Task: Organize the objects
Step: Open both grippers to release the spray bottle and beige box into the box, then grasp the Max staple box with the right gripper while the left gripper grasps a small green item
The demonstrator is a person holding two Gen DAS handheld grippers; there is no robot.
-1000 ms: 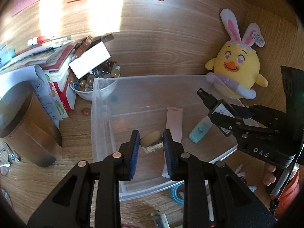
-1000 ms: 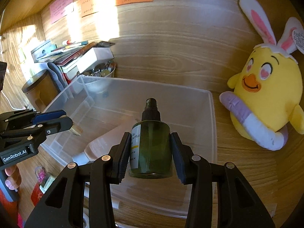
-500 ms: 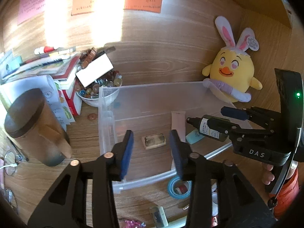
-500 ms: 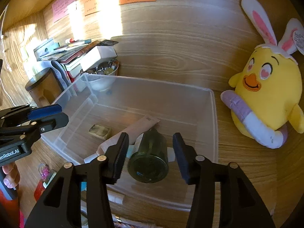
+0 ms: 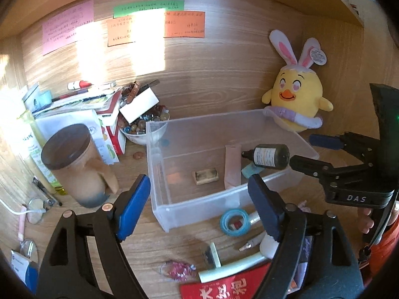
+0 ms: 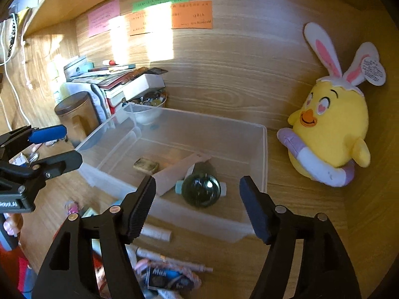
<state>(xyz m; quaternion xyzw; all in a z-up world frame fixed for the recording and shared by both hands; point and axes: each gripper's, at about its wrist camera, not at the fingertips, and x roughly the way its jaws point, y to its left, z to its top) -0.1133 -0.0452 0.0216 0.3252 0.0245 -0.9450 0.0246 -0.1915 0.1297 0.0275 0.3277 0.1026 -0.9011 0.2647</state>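
Note:
A clear plastic bin (image 5: 159, 174) (image 6: 199, 115) stands mid-desk. Inside lie a small tan block (image 5: 205, 176) (image 6: 146, 165), a pink tube (image 5: 232, 167) and a teal bottle (image 5: 249, 170). A dark green spray bottle (image 5: 269, 155) (image 6: 200, 190) lies on its side over the teal one. My left gripper (image 5: 199, 206) (image 6: 57, 147) hangs in front of the bin, its jaws opening with nothing between the blue pads. My right gripper (image 6: 198, 208) (image 5: 314, 153) stands at the bin's near right corner, its jaws opening too, clear of the green bottle just beyond its fingertips.
A yellow bunny-eared plush (image 5: 295, 102) sits right of the bin. A brown lidded jar (image 5: 74, 164), a bowl of beads (image 5: 142, 129) and stacked books crowd the left. A blue tape roll (image 5: 234, 222), tubes and a red packet (image 5: 224, 289) litter the desk before the bin.
The left gripper let go of the tan block, the right let go of the green spray bottle; both things now lie in the bin. Both grippers widened and drew back and up.

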